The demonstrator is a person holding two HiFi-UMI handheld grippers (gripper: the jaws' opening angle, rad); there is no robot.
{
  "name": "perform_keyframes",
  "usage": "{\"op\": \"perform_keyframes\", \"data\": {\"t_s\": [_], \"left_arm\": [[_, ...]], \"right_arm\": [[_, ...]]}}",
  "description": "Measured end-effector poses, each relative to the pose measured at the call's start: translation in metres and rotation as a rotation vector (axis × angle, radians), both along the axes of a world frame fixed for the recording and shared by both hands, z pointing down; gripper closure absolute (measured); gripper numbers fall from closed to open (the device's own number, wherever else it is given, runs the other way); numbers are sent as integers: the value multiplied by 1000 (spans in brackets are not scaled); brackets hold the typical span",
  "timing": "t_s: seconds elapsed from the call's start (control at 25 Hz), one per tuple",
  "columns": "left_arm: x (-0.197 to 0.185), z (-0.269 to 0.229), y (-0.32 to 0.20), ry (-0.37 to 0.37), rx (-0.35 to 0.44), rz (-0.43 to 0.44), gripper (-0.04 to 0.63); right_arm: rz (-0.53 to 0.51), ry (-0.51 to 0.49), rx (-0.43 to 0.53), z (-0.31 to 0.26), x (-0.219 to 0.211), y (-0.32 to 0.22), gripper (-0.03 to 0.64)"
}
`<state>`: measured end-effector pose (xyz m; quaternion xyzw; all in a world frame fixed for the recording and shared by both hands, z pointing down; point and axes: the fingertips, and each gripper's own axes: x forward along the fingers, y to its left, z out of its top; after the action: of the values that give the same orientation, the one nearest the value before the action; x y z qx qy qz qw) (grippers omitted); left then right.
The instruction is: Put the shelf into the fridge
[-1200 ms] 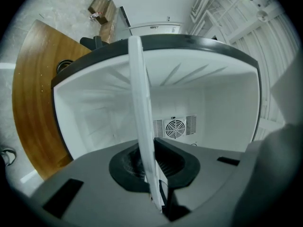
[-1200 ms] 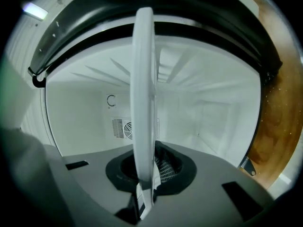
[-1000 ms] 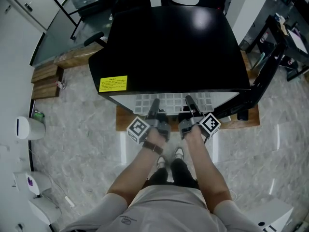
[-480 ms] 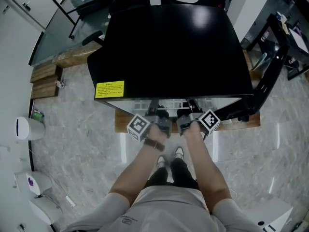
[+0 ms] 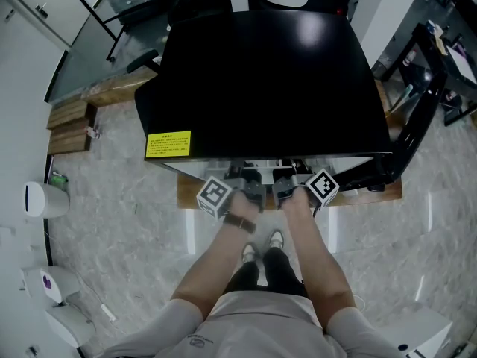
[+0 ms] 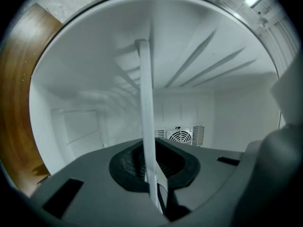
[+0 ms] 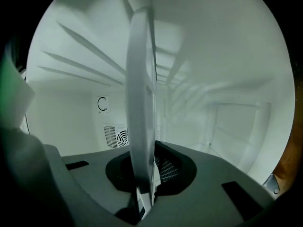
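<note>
The black fridge (image 5: 268, 80) stands in front of me, its top filling the head view. Only a thin strip of the white shelf (image 5: 268, 167) shows below its front edge. My left gripper (image 5: 244, 179) and right gripper (image 5: 285, 177) sit side by side at the opening, each shut on the shelf's near edge. In the left gripper view the shelf (image 6: 146, 126) runs edge-on into the white fridge interior (image 6: 227, 112), clamped at my left gripper (image 6: 155, 197). The right gripper view shows the shelf (image 7: 139, 112) edge-on too, held by my right gripper (image 7: 142, 200).
The open fridge door (image 5: 417, 118) hangs out to the right. A wooden platform (image 5: 190, 189) lies under the fridge. A fan vent (image 6: 182, 136) is on the fridge's back wall. A white bin (image 5: 41, 198) stands on the marble floor at left.
Both grippers have pushed the shelf forward into the fridge. A second ago much of its grid showed in front of the fridge; now only a sliver remains outside.
</note>
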<state>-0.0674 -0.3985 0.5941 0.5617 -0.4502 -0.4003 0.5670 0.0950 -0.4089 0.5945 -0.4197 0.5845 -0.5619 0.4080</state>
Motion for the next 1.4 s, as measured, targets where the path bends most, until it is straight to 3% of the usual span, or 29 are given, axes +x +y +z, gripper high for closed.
{"op": "perform_keyframes", "data": {"t_s": [0.68,1.12,1.4], "left_arm": [[5,-1,-6,-6,16,7,566],[24,1,33,9,-11,75,566],[33,-11,67,1,-18,163,572]], "right_arm": [[-26,-10,25,-1,-2,-8,568],[-22,-5,-6,2,-3,41,566],[-84,40,-12,-11,-16,83,570]]}}
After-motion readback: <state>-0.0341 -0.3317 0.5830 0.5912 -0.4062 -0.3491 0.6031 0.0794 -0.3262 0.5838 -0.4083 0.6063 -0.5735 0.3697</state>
